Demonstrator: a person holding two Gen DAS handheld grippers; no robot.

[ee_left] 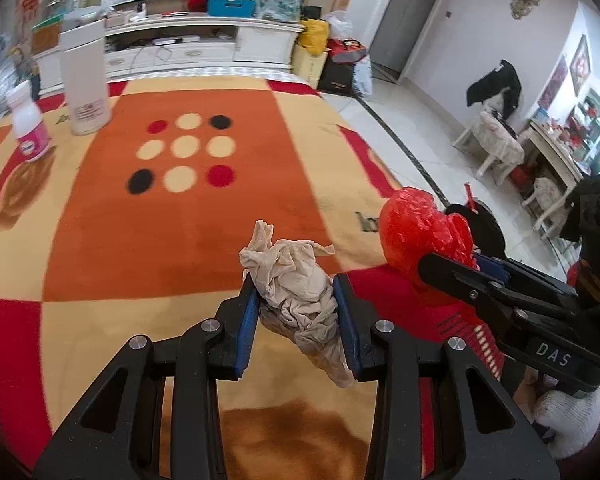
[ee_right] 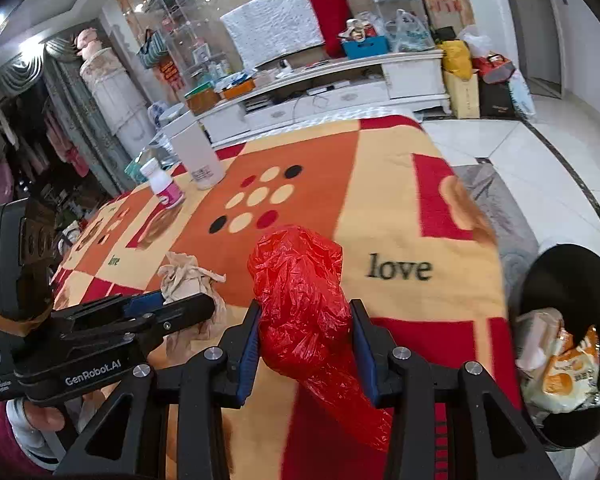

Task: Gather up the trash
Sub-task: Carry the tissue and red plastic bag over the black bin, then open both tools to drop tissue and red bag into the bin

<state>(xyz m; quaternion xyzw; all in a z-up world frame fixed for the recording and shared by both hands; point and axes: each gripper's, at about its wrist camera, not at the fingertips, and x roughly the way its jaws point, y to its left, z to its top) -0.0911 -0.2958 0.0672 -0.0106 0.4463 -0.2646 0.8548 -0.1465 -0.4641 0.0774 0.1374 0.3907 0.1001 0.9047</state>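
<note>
My left gripper (ee_left: 296, 292) is shut on a crumpled beige tissue wad (ee_left: 296, 280), held up over the orange and red blanket (ee_left: 180, 220). To its right, my right gripper (ee_right: 306, 328) is shut on a crumpled red plastic bag (ee_right: 300, 300), whose tail hangs down below the pads. In the left wrist view the red plastic bag (ee_left: 416, 232) shows with the right gripper (ee_left: 448, 260) clamped on it. In the right wrist view the tissue wad (ee_right: 184, 276) shows at the left, pinched by the left gripper (ee_right: 180, 300). A black trash bin (ee_right: 564, 344) holding wrappers stands on the floor past the blanket's right edge.
A tall white canister (ee_left: 85, 76) and a small white bottle with a pink label (ee_left: 28, 124) stand at the blanket's far left. A white TV cabinet (ee_right: 340, 88) runs along the back. Tiled floor (ee_right: 520, 152), white chairs (ee_left: 496, 136) and a side table lie to the right.
</note>
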